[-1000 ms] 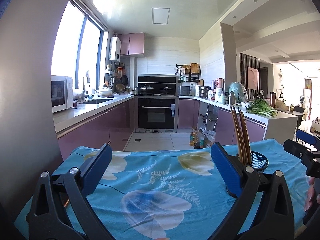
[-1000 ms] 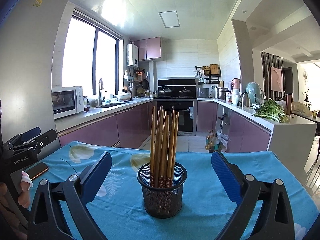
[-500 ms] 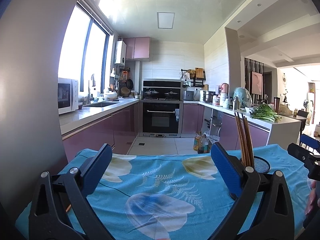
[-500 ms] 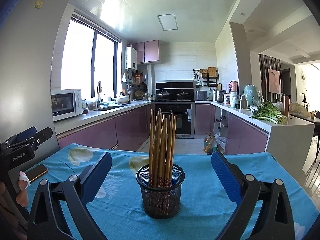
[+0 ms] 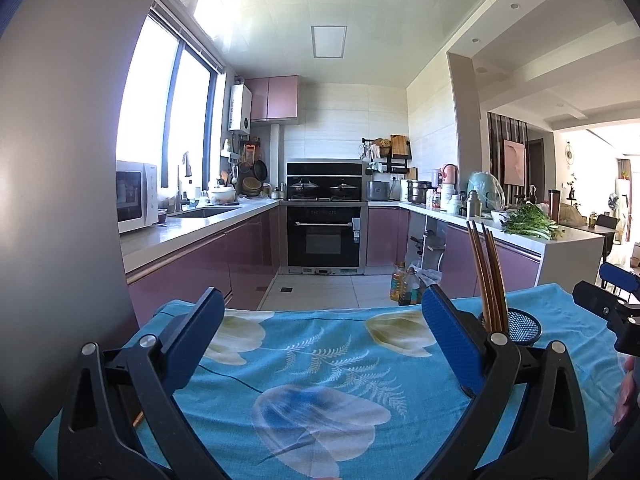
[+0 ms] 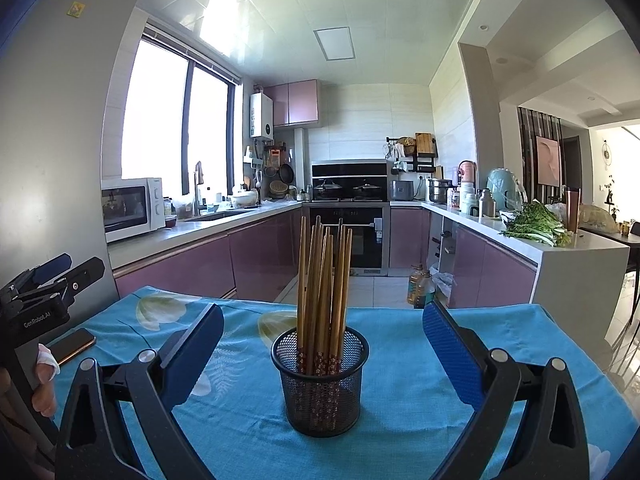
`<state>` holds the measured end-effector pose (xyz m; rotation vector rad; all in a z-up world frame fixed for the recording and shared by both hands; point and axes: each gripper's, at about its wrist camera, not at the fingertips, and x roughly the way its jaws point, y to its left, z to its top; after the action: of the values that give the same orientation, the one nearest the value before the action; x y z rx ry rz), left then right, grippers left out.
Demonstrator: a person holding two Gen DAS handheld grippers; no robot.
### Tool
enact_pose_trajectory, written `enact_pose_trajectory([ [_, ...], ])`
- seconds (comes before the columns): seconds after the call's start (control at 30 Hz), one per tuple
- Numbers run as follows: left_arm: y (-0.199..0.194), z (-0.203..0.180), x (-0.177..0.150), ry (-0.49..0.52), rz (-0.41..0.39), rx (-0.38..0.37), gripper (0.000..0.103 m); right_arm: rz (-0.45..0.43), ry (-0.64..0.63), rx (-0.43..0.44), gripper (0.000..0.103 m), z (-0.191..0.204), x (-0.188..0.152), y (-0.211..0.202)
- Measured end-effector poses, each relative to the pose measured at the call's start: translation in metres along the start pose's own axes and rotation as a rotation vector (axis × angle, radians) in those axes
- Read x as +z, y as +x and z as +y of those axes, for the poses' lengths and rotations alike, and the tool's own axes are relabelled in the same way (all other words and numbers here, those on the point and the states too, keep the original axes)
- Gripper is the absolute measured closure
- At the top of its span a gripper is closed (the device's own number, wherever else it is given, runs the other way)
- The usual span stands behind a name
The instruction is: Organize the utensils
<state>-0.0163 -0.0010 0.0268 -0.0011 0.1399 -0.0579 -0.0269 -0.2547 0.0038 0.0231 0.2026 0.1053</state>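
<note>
Black wire mesh makes up the holder [image 6: 320, 384] standing upright on the blue floral tablecloth [image 5: 320, 360], and a bundle of wooden chopsticks [image 6: 322, 280] stands in it, tips down, patterned ends at the bottom. I count roughly 8 to 10, though they overlap too much to be sure. From my right gripper [image 6: 320, 356] the holder sits straight ahead, between the 2 blue pads, which are spread wide with nothing held and not touching the mesh. My left gripper [image 5: 320, 336] is also spread wide and empty, facing bare cloth; the holder lies off to its right, partly behind the right pad.

I judge the sorting essentially finished: no loose chopstick shows on the cloth in either view. A phone [image 6: 74, 346] lies near the table's left edge, which is not part of the job. If anything is left, it is only checking the areas hidden beneath the tools.

Against the frames 1 second back, both cameras have tilted or risen slightly, showing more ceiling; the holder and chopsticks have not shifted.
</note>
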Motion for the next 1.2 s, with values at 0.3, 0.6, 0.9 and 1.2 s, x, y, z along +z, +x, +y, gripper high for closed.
enact_pose_trajectory([
  [0.3, -0.0003, -0.0013, 0.0003, 0.003, -0.001, 0.002, 0.006, -0.002, -0.003, 0.005, 0.006, 0.0012, 0.0013, -0.0007],
  [0.6, -0.0005, -0.0019, 0.0008, 0.007, -0.006, 0.007, 0.006, 0.0, 0.002, 0.01, 0.006, 0.0003, 0.0025, 0.0003],
  [0.9, 0.0002, -0.0019, 0.0006, 0.009, -0.003, 0.007, 0.006, 0.003, 0.004, 0.012, 0.007, -0.0006, 0.0037, 0.0026],
  [1.2, 0.0007, 0.0007, 0.0, 0.008, -0.003, 0.011, 0.006, 0.002, 0.004, 0.01, 0.006, -0.0015, 0.0044, 0.0028],
])
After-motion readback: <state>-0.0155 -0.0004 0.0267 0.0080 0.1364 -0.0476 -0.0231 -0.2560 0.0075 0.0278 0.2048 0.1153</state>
